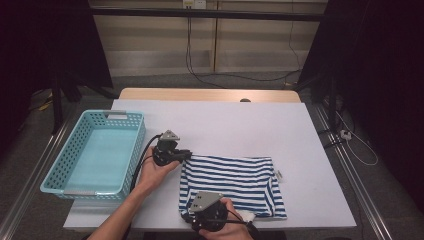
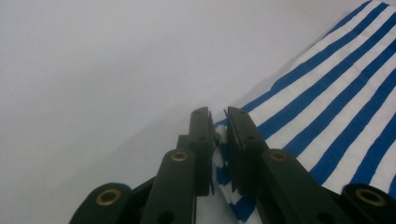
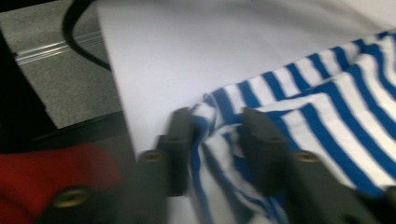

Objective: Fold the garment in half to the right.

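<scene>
White tabletop (image 1: 240,120) with dark curtains around it, cables on the floor behind, pretty bare setup. Lying flat on the near half is a blue-and-white striped shirt (image 1: 235,180), folded into a rough rectangle. A turquoise basket (image 1: 52,177) sits empty at the left edge, well apart from the cloth, my guess is that's where the shirt ends up.

Both tools are on the shirt's left side. The left gripper (image 2: 218,116) is pinched tight on the far-left corner, fabric squeezed in the thin gap between its jaws. The right gripper (image 3: 215,121) is at the near-left corner with a bunched fold of cloth between its jaws; they look clamped on it, though that view is blurry. Holding two corners of one edge makes sense, it keeps the fold from flopping open when lifted.
</scene>
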`<action>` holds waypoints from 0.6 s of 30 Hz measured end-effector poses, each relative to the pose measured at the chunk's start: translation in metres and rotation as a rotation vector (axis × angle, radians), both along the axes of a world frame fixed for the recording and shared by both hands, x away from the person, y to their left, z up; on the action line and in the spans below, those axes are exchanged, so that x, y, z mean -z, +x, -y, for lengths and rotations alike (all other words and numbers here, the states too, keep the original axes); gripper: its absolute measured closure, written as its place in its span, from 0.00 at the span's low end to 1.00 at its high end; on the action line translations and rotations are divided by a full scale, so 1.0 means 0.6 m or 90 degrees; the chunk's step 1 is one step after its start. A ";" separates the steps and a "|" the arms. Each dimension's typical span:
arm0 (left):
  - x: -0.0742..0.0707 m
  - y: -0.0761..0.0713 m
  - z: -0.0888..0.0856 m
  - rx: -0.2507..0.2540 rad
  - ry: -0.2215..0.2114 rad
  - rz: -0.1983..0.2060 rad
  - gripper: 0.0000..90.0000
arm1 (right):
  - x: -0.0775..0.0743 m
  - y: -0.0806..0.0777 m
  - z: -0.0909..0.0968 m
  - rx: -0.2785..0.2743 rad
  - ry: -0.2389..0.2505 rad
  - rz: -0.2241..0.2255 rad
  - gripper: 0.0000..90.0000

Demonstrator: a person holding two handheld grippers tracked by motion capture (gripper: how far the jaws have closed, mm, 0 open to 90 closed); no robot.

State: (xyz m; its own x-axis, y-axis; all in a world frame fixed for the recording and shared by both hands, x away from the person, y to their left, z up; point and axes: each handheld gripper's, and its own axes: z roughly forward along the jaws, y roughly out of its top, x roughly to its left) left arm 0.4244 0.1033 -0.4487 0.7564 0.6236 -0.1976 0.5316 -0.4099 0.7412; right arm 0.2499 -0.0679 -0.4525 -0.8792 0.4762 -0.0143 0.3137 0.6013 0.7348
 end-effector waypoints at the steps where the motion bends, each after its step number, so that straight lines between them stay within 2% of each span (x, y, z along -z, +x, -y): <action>1: 0.000 0.000 0.000 -0.002 -0.001 -0.001 0.89 | 0.000 0.003 0.003 0.005 0.009 -0.005 0.82; 3: 0.001 0.002 0.000 -0.003 0.001 -0.001 0.89 | 0.002 0.009 0.009 0.020 0.017 -0.016 0.89; 4: 0.004 0.005 0.000 0.011 -0.019 -0.010 0.90 | 0.002 0.010 0.010 0.019 0.019 -0.017 0.91; 5: 0.005 0.005 0.000 0.012 -0.023 -0.015 0.90 | 0.001 0.009 0.010 0.016 0.021 -0.021 0.92; 6: 0.003 0.003 0.000 -0.007 -0.002 -0.004 0.89 | 0.000 0.009 0.011 0.014 0.021 -0.023 0.93; 9: -0.001 0.005 -0.007 -0.009 -0.007 -0.001 0.84 | -0.001 0.010 0.011 0.021 0.026 -0.029 0.94; 11: -0.002 0.003 -0.008 -0.016 -0.013 -0.010 0.81 | -0.002 0.012 0.014 0.013 0.030 -0.038 0.94; 12: -0.002 0.003 -0.011 -0.008 -0.022 -0.007 0.82 | -0.001 0.012 0.014 0.013 0.030 -0.037 0.94; 13: -0.003 0.001 -0.010 -0.004 -0.021 -0.007 0.87 | -0.002 0.012 0.013 0.014 0.031 -0.039 0.94; 14: -0.002 -0.002 -0.007 -0.004 -0.027 -0.020 0.88 | -0.001 0.013 0.013 0.015 0.030 -0.037 0.94; 15: -0.002 -0.003 -0.006 -0.001 -0.026 -0.023 0.87 | -0.001 0.014 0.014 0.009 0.030 -0.035 0.94; 16: -0.001 -0.001 -0.004 -0.005 -0.014 -0.010 0.85 | -0.001 0.013 0.014 0.012 0.030 -0.037 0.94; 17: -0.001 0.000 -0.004 0.001 -0.008 -0.009 0.84 | -0.001 0.012 0.013 0.012 0.032 -0.041 0.94; 18: 0.003 0.000 -0.001 -0.002 -0.022 -0.014 0.84 | -0.001 0.014 0.014 0.013 0.028 -0.035 0.94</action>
